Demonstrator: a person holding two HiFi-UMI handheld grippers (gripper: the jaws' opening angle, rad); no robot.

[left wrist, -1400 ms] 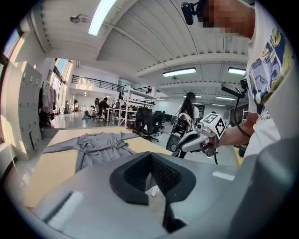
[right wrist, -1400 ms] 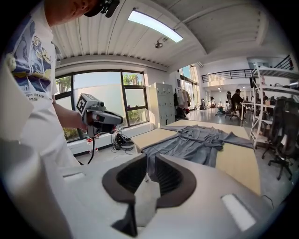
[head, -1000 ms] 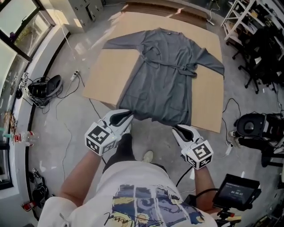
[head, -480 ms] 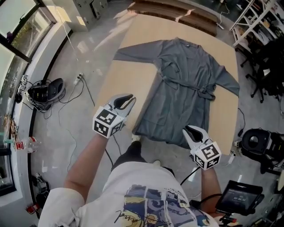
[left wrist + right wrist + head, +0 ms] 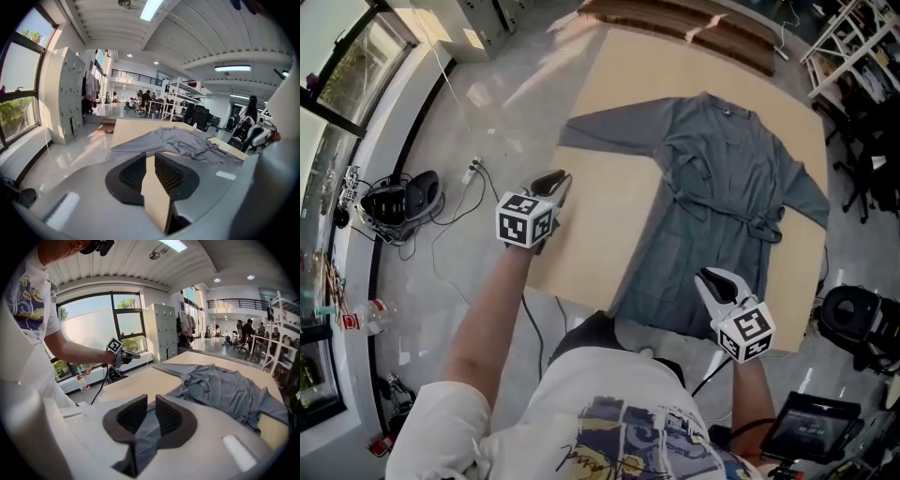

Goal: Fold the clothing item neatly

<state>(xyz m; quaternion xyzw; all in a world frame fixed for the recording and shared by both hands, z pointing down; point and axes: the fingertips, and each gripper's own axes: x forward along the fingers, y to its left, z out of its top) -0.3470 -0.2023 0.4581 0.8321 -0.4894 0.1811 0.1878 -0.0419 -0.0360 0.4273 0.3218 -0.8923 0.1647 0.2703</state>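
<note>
The grey belted robe (image 5: 722, 178) lay spread flat on a cardboard sheet (image 5: 600, 216) on the floor, collar toward the top of the frame and sleeves out to both sides. The person's left arm (image 5: 492, 309) reached forward at left of centre, its tool (image 5: 551, 181) tilted down over the sheet's bare left edge, apart from the robe. That tool's jaws had just been opening and stood narrowly parted with nothing between them. At lower right, the right tool (image 5: 712, 279) pointed down over the robe's hem, jaws also narrowly parted, with the grey cloth showing through the gap.
</note>
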